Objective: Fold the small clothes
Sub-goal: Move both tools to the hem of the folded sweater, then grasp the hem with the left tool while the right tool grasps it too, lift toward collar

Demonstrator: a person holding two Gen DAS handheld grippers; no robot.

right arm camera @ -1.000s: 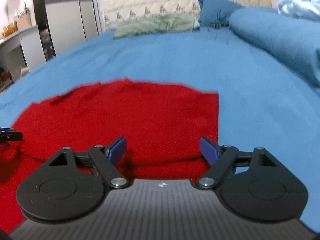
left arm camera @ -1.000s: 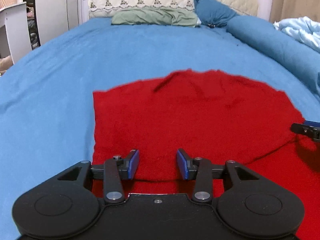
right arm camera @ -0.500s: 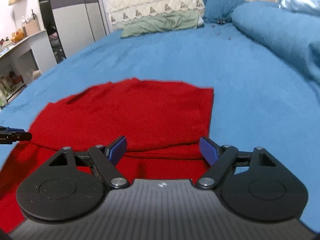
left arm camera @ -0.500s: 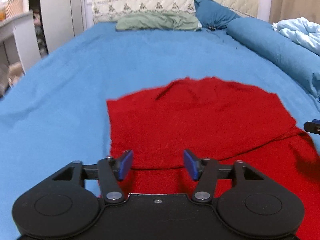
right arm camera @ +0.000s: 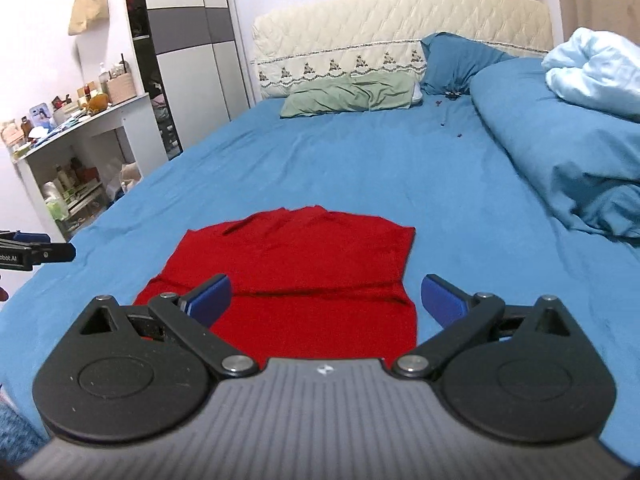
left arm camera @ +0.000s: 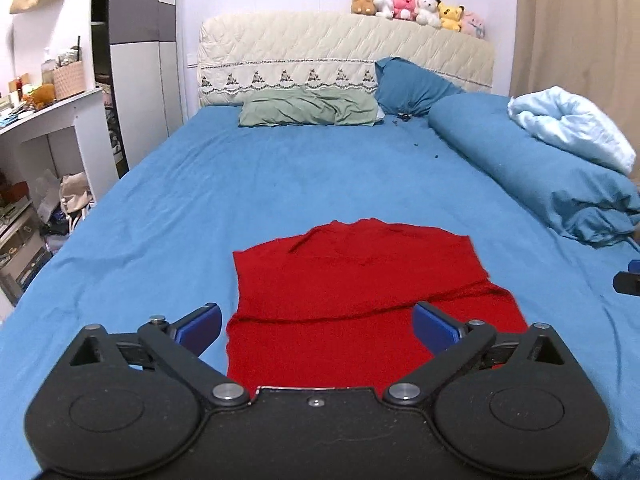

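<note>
Both grippers are hanging above the near end of the bed with nothing in them. The left gripper (left arm camera: pixel 316 326) has its blue-padded jaws spread wide, and the right gripper (right arm camera: pixel 326 296) is spread just as wide.

Straight ahead of and below both sets of jaws lies the red knit garment (left arm camera: pixel 352 276), flat on the blue bedsheet (left arm camera: pixel 280 176). It looks folded once already: a top layer ends in a crosswise edge just beyond the fingertips, with a single layer sticking out toward the camera. Its long axis runs away from the jaws toward the quilted cream headboard (left arm camera: pixel 344 52).

My guess is neither hand is really closer. The left one sits over the garment's left edge, the right one over its right edge, so each has its own near corner.

Hard to tell: the nearest hem is hidden under both gripper bodies, and I can't make out what kind of garment it is, or whether there are sleeves tucked in.
</note>
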